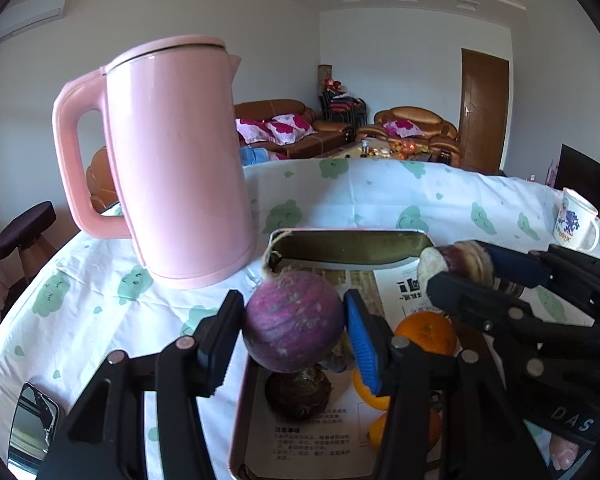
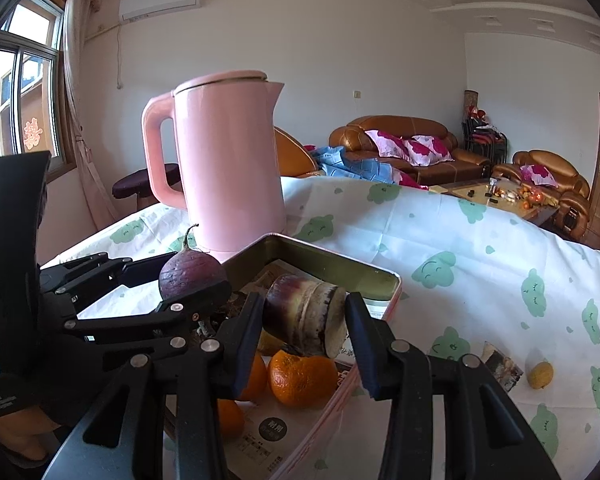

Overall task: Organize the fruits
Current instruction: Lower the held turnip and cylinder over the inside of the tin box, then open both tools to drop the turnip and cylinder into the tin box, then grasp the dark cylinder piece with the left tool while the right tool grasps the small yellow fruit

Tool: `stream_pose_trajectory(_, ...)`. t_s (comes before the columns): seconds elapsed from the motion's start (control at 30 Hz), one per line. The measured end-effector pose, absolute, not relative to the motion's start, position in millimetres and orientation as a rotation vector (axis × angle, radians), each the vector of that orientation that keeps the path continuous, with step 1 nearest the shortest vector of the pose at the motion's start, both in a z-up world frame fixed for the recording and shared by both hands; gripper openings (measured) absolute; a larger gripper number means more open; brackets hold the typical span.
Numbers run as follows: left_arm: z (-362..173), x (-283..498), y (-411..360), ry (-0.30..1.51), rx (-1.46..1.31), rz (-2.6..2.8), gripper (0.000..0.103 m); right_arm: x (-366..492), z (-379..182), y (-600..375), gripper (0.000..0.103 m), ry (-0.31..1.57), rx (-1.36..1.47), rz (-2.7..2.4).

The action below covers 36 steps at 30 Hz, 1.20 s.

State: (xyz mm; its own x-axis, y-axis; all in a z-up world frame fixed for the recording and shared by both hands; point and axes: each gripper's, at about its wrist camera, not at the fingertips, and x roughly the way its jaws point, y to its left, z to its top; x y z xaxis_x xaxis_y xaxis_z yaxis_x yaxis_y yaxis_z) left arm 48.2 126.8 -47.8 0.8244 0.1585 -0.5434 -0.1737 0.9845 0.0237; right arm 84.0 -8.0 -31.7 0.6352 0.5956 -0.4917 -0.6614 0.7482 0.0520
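My left gripper (image 1: 294, 326) is shut on a round purple radish (image 1: 294, 322) and holds it above a pink metal tray (image 1: 348, 246) lined with printed paper. My right gripper (image 2: 304, 314) is shut on a short purple sugarcane piece (image 2: 304, 314), also above the tray (image 2: 320, 264). The radish (image 2: 192, 274) and left gripper show at the left of the right wrist view. The sugarcane piece (image 1: 454, 266) shows at the right of the left wrist view. Oranges (image 2: 302, 374) and a dark round fruit (image 1: 298, 396) lie in the tray.
A tall pink kettle (image 1: 172, 160) stands behind the tray on the white cloth with green prints (image 2: 480, 264). A printed mug (image 1: 574, 222) stands at the far right. A small yellow fruit (image 2: 540, 375) lies on the cloth. A mirror (image 1: 30, 424) lies near the left edge.
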Motion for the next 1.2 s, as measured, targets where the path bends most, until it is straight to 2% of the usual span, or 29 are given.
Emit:
stream_pose_trajectory(0.57,-52,52,131,0.611,-0.041,0.162,0.055,102,-46,-7,0.045,0.583,-0.111,0.739)
stream_pose_trajectory(0.67,-50,50,133,0.603,-0.054,0.182,0.062,104,-45,-10,0.052,0.57,-0.11,0.717)
stream_pose_trajectory(0.73,-45,46,134,0.575,-0.059,0.21,0.075,106,-42,-15,0.06,0.565,-0.083,0.722)
stream_pose_trajectory(0.83,-34,40,137,0.533,-0.079,0.229,0.087,105,-36,-23,0.063,0.552,-0.053,0.719)
stream_pose_trajectory(0.9,-28,38,135,0.516,-0.088,0.226,0.092,101,-30,-29,0.063,0.544,-0.067,0.706)
stream_pose_trajectory(1.2,-6,52,73,0.484,-0.044,0.097,0.099,126,-21,-130,0.063,0.57,-0.075,0.4)
